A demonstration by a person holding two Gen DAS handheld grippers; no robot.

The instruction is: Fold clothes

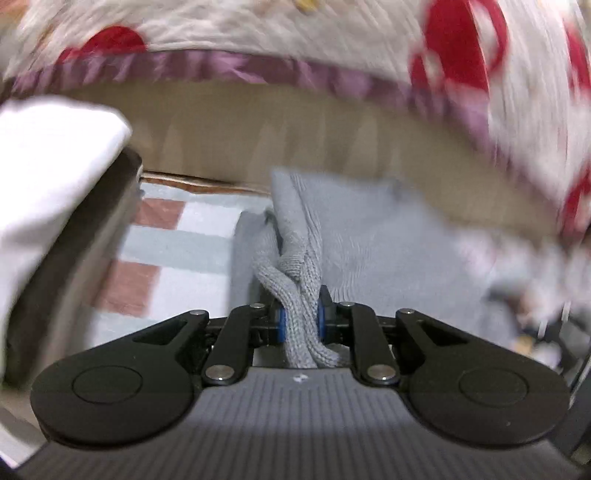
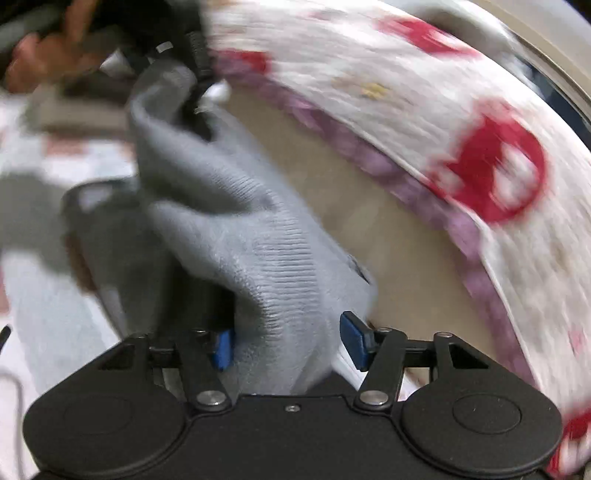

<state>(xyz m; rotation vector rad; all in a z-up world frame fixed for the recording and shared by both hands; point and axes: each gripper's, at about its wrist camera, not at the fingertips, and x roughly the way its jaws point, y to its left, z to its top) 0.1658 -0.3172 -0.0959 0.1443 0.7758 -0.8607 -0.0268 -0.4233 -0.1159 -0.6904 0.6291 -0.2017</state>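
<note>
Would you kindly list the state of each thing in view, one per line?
Grey knit garment: bunched, lifted, stretched between the two grippers.
Left gripper: shut on a ribbed fold of the garment.
Right gripper: partly open, garment between its pads.
Patterned blanket: draped behind, blurred.

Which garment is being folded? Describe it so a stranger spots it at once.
Find the blanket with red shapes and a purple border, then look below it. The sweater hangs there over a checked sheet, pinched by the left gripper. It is the only plain grey ribbed knit.
</note>
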